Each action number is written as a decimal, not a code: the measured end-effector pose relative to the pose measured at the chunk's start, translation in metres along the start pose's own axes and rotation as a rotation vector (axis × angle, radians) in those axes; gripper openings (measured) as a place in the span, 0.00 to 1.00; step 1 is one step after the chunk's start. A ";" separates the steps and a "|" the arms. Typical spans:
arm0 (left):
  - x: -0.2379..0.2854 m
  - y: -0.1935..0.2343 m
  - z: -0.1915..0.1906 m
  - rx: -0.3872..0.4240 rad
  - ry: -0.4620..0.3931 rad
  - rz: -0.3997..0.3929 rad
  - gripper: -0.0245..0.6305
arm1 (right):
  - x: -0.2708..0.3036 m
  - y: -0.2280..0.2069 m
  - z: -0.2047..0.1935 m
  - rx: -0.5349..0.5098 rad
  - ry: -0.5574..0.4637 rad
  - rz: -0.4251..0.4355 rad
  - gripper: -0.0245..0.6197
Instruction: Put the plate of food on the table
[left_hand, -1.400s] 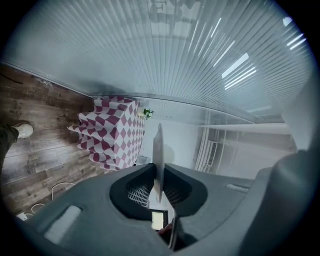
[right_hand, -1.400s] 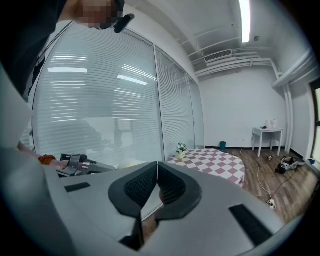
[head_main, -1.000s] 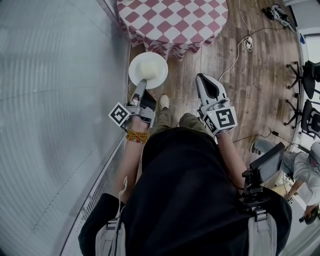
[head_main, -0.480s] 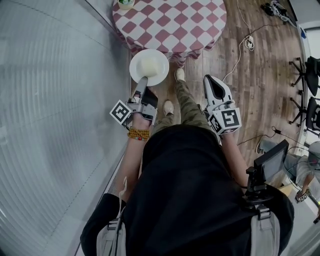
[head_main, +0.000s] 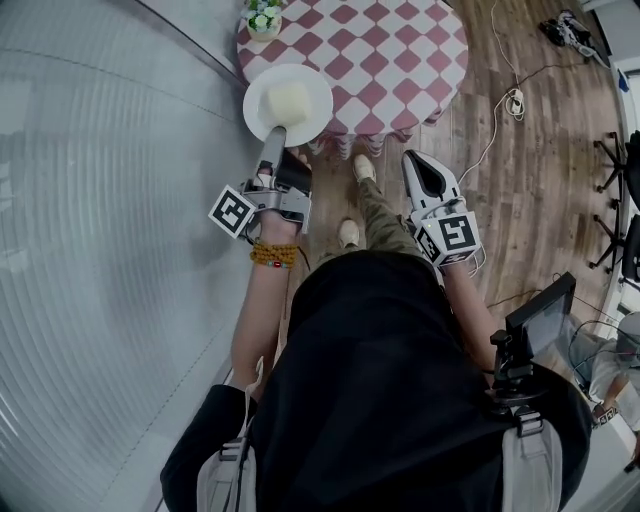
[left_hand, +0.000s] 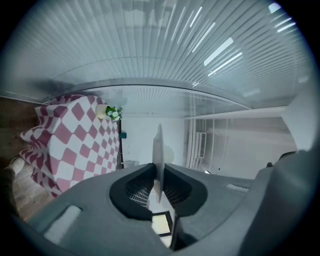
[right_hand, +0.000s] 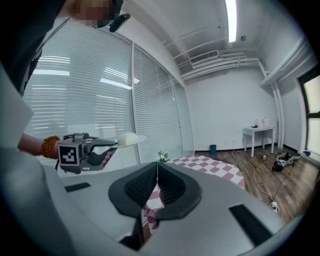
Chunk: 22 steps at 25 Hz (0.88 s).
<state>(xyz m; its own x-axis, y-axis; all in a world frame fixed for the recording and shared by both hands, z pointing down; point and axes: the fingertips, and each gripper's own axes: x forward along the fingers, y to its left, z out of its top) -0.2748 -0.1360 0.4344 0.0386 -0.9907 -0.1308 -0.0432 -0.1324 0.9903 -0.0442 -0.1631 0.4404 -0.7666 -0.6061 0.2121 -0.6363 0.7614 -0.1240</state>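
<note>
1. Our left gripper (head_main: 271, 142) is clamped tight on the near rim of the round white plate (head_main: 315, 120), which carries a pale block of food (head_main: 290, 100).
2. The plate is held level in the air over the near left edge of the round table with a red-and-white checked cloth (head_main: 390, 50), not resting on it.
3. A small pot of flowers (head_main: 264, 18) stands at the table's far left edge.
4. Our right gripper (head_main: 418, 165) hangs over the wooden floor (head_main: 520, 200) beside the table's near edge, jaws pressed together with nothing between them.
</note>
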 end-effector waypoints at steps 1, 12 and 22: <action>0.013 -0.011 0.008 0.011 -0.005 -0.027 0.08 | 0.003 -0.004 0.001 0.005 0.002 -0.004 0.05; 0.129 -0.098 0.070 0.126 -0.027 -0.235 0.08 | 0.005 -0.047 -0.016 0.066 0.032 -0.099 0.05; 0.204 -0.080 0.095 0.097 -0.070 -0.236 0.08 | 0.031 -0.073 -0.001 0.093 0.002 -0.107 0.05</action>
<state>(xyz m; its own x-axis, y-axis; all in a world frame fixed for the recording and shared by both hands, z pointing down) -0.3587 -0.3310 0.3237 -0.0104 -0.9313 -0.3642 -0.1367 -0.3594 0.9231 -0.0215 -0.2376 0.4567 -0.6941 -0.6820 0.2306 -0.7195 0.6679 -0.1903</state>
